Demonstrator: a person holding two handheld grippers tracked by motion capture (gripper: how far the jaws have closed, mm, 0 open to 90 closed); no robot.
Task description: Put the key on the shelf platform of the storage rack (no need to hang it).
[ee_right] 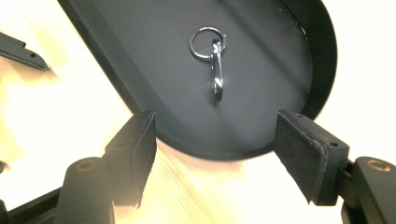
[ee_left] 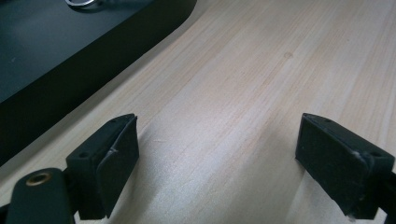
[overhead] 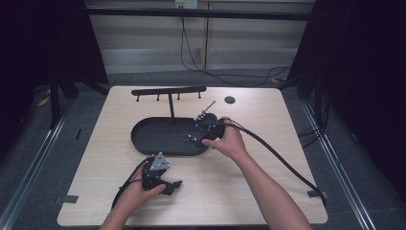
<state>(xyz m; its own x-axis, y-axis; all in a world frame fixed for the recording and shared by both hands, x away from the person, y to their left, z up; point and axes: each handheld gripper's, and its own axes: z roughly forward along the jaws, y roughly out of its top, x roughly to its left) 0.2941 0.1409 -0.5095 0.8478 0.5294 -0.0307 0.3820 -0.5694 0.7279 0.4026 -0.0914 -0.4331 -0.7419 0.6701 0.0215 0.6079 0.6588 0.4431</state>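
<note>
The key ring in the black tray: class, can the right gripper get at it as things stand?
Probably yes: the right gripper is open at the tray's rim, and the key ring lies bare ahead with nothing between.

Dim, dark-edged high view; the table (ee_right: 42, 107) glares blown-out in the right gripper view — tray (ee_right: 140, 56) slightly blurred.

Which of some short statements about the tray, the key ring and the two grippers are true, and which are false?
1. The key ring lies inside the black tray. True.
2. The left gripper holds the key ring. False: its fingers are open over bare table.
3. The right gripper is open. True.
4. The hook rack hangs full of keys. False: its hooks are bare.
</note>
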